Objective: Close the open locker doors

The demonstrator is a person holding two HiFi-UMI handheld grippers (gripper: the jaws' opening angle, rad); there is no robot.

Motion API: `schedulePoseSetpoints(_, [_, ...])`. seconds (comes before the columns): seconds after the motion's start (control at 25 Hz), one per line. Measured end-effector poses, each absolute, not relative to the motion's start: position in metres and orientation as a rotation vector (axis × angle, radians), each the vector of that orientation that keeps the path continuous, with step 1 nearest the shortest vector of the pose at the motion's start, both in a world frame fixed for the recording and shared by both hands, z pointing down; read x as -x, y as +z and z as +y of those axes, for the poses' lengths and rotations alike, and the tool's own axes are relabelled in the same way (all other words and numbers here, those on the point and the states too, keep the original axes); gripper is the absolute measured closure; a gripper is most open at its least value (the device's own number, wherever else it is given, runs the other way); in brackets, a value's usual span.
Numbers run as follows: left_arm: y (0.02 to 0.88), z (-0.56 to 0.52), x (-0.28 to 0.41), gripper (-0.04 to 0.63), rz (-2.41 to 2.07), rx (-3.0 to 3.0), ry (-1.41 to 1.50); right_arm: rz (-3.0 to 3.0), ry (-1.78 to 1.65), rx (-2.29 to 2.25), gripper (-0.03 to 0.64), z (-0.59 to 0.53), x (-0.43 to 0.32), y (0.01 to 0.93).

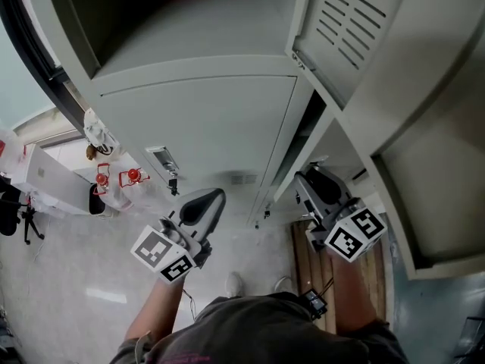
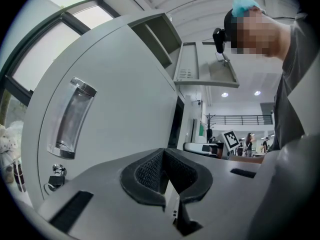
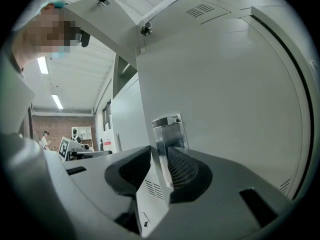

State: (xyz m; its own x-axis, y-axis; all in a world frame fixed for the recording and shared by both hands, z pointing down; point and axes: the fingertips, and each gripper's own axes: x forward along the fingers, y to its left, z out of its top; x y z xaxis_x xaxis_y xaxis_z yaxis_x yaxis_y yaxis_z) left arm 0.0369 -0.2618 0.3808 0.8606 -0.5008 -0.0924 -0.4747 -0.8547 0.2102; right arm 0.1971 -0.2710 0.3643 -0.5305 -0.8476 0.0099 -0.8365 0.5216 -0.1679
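underfoot: pale speckled floor (image 1: 68, 279) at near left. Brown wooden boards (image 1: 307, 252) lie below the right gripper.
left gripper (image 1: 214, 198): near left, aimed level at the locker bank. Its jaws are clenched tip to tip with nothing between them, and it is not touching any door.
right gripper (image 3: 160, 156): near right, aimed level. It is clamped over the free edge of the open grey metal locker door (image 3: 230, 109). In its own view, one pad sits on each face.
open door, place: lower tier, right of centre. It stands out from the bank toward the person, with its free edge in the right gripper's jaws.
open door, axis: long axis upright. The free edge points near, at the person, and the outer face runs away to the far right.
open door, handle: a shiny recessed metal pull (image 3: 167, 126) sits on the outer face at the free edge. It is tall and upright, just past the jaw tips.
open door, vents: small louvre slots (image 3: 152, 188) sit low on the side that faces left.
closed door: flat grey locker door (image 2: 125, 94), lower tier, left of the open one and ahead of the left gripper. It sits flush with its long axis upright.
closed door, fittings: an upright recessed metal pull (image 2: 72, 116) at its left, with a small latch piece (image 2: 56, 176) below it.
gap: a dark slot (image 1: 303, 139) between the closed door and the compartment to its right.
upper door: grey louvred locker door (image 1: 348, 21), upper tier, far right. It is swung open, out above the right gripper.
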Motion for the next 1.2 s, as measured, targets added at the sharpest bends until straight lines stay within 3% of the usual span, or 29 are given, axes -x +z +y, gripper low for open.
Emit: schedulePoseSetpoints(1.2, [0.377,-0.283,-0.032,0.586,-0.812,-2.846,-0.229,2.625,-0.215,1.605,0.548,-0.315,-0.200,0.365])
